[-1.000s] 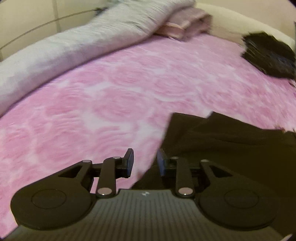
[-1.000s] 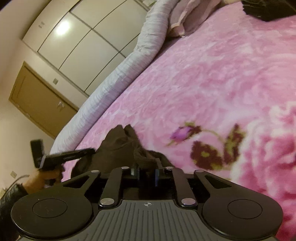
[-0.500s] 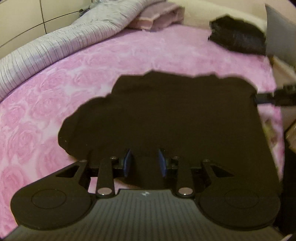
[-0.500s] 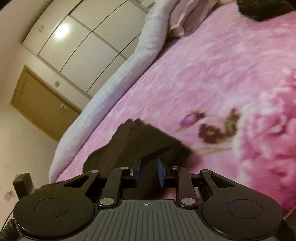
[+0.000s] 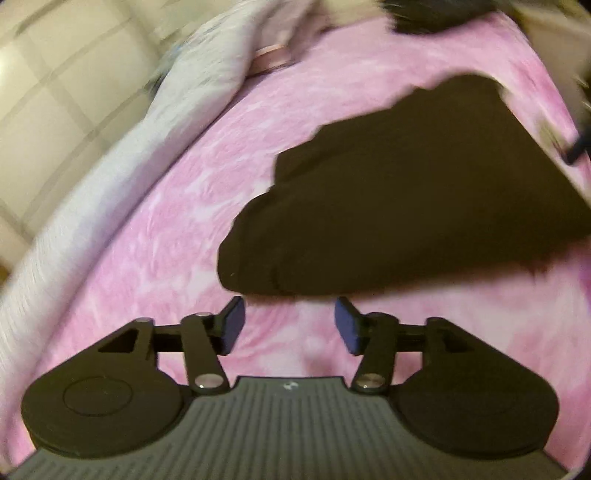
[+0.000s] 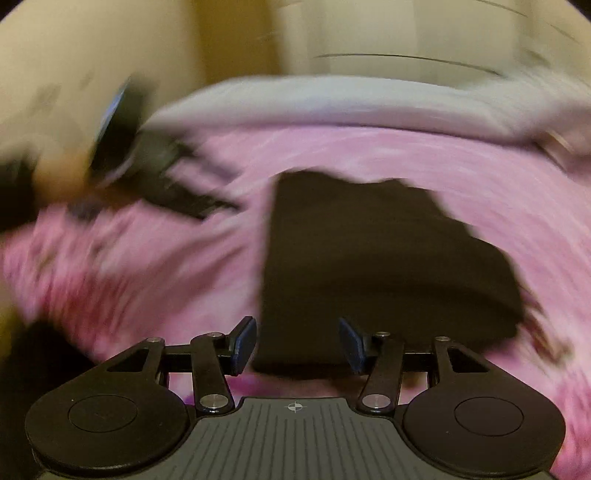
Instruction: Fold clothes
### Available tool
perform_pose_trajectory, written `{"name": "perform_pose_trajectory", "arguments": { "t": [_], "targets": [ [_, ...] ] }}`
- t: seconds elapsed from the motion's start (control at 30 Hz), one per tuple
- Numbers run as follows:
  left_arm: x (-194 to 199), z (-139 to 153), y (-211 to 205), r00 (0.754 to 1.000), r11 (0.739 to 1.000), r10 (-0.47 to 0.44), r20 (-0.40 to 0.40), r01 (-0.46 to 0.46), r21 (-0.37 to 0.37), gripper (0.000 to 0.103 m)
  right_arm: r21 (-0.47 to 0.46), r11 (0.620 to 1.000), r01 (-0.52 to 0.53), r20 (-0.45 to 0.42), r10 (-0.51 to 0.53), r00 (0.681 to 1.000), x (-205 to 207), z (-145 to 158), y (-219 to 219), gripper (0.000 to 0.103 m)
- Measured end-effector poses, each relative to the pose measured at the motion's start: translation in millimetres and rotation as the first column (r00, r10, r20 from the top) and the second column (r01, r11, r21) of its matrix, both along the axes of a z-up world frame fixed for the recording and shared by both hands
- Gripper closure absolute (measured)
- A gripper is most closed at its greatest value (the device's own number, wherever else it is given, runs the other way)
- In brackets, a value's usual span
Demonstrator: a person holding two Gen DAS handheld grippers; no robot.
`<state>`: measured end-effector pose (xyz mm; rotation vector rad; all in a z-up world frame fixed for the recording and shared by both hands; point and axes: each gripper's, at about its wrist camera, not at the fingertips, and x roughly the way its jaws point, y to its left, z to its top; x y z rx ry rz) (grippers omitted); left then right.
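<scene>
Dark garment [image 5: 406, 199] beyond parted left gripper [image 5: 290, 325] (pink bedspread [image 5: 159, 229] around)

Folded dark brown cloth garment [image 5: 406, 192] lies flat on pink rose-patterned plush blanket [image 5: 177, 236], toward blanket's near edge. Rolled grey quilted duvet [image 5: 110, 173] runs along blanket's far-left edge. Black furry item [image 5: 436, 13] at far edge, beyond garment. Left gripper [image 5: 289, 324] just before garment; right gripper [image 6: 297, 343] over its near edge.

Pink floral bedspread [image 5: 155, 236], grey duvet [image 5: 92, 177] rolled alongside, cream wall panels [image 5: 55, 85].
</scene>
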<state>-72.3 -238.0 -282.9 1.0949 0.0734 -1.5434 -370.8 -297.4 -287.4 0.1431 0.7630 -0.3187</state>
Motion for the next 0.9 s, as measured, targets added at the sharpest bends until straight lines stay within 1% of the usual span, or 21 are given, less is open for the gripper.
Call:
{"name": "perform_pose_trajectory", "arguments": {
  "t": [0.03, 0.1, 0.13, 0.17, 0.2, 0.23, 0.27, 0.3, 0.37, 0.43, 0.47, 0.5, 0.53, 0.6, 0.63, 0.67, 0.7, 0.73, 0.8, 0.87, 0.9],
  "targets": [
    [-5, -6, 6, 0.997, 0.999, -0.050, 0.063, 0.051, -0.015, 0.039, -0.055, 0.998, -0.043, -0.059, 0.040, 0.997, 13, -8, 10, 0.050],
    [-13, -18, 14, 0.974, 0.988, -0.141, 0.179, 0.149, -0.030, 0.036, -0.155, 0.978, -0.138, -0.184, 0.109, 0.977, 40, -23, 31, 0.050],
    [-17, -24, 16, 0.956, 0.981, -0.182, 0.230, 0.194, -0.029, 0.035, -0.208, 0.963, -0.169, -0.235, 0.118, 0.965, 48, -31, 36, 0.050],
    [-19, -32, 16, 0.933, 0.971, -0.223, 0.282, 0.238, -0.019, 0.035, -0.264, 0.946, -0.188, -0.277, 0.112, 0.954, 53, -40, 37, 0.053],
    [-21, -40, 14, 0.911, 0.962, -0.256, 0.324, 0.274, -0.011, 0.035, -0.319, 0.924, -0.209, -0.319, 0.103, 0.942, 57, -48, 38, 0.066],
    [-22, -48, 12, 0.886, 0.951, -0.287, 0.365, 0.309, -0.001, 0.035, -0.361, 0.906, -0.222, -0.339, 0.094, 0.936, 56, -53, 38, 0.080],
    [-23, -56, 7, 0.858, 0.939, -0.319, 0.403, 0.345, 0.009, 0.035, -0.395, 0.890, -0.229, -0.346, 0.087, 0.934, 53, -55, 37, 0.092],
    [-23, -63, 3, 0.834, 0.928, -0.341, 0.433, 0.371, 0.016, 0.035, -0.409, 0.883, -0.233, -0.339, 0.090, 0.937, 48, -54, 35, 0.093],
    [-22, -75, -9, 0.786, 0.907, -0.379, 0.489, 0.421, 0.027, 0.035, -0.415, 0.882, -0.223, -0.314, 0.091, 0.945, 34, -44, 28, 0.094],
    [-25, -80, -18, 0.749, 0.887, -0.403, 0.526, 0.461, 0.023, 0.035, -0.424, 0.882, -0.207, -0.291, 0.084, 0.953, 19, -28, 22, 0.095],
    [-27, -82, -23, 0.730, 0.877, -0.411, 0.546, 0.480, 0.019, 0.036, -0.435, 0.878, -0.199, -0.288, 0.074, 0.955, 11, -20, 20, 0.095],
    [-29, -85, -26, 0.718, 0.873, -0.415, 0.559, 0.487, 0.023, 0.043, -0.449, 0.873, -0.192, -0.290, 0.061, 0.955, 3, -11, 19, 0.095],
    [-33, -87, -29, 0.709, 0.872, -0.422, 0.565, 0.489, 0.037, 0.059, -0.461, 0.868, -0.185, -0.297, 0.045, 0.954, -7, -4, 17, 0.095],
    [-45, -90, -29, 0.700, 0.863, -0.456, 0.550, 0.499, 0.080, 0.077, -0.479, 0.860, -0.177, -0.329, 0.010, 0.944, -29, -1, 15, 0.095],
    [-51, -92, -24, 0.690, 0.859, -0.460, 0.559, 0.504, 0.086, 0.084, -0.486, 0.856, -0.173, -0.341, -0.004, 0.940, -40, -4, 15, 0.095],
    [-58, -95, -18, 0.679, 0.856, -0.464, 0.569, 0.509, 0.090, 0.087, -0.494, 0.853, -0.170, -0.354, -0.019, 0.935, -48, -11, 13, 0.095],
    [-63, -97, -13, 0.681, 0.861, -0.457, 0.572, 0.500, 0.093, 0.091, -0.501, 0.848, -0.171, -0.363, -0.027, 0.931, -52, -18, 14, 0.095],
    [-66, -98, -10, 0.691, 0.871, -0.444, 0.570, 0.483, 0.093, 0.092, -0.509, 0.843, -0.175, -0.370, -0.030, 0.929, -55, -25, 16, 0.095],
    [-69, -96, -6, 0.727, 0.892, -0.413, 0.549, 0.444, 0.083, 0.094, -0.532, 0.826, -0.186, -0.382, -0.038, 0.923, -57, -40, 22, 0.094],
    [-69, -91, -6, 0.761, 0.909, -0.387, 0.520, 0.409, 0.078, 0.095, -0.577, 0.791, -0.202, -0.385, -0.046, 0.922, -57, -52, 31, 0.091],
    [-69, -88, -6, 0.775, 0.915, -0.378, 0.507, 0.396, 0.077, 0.095, -0.600, 0.772, -0.210, -0.384, -0.048, 0.922, -55, -59, 36, 0.087]
  ]
}}
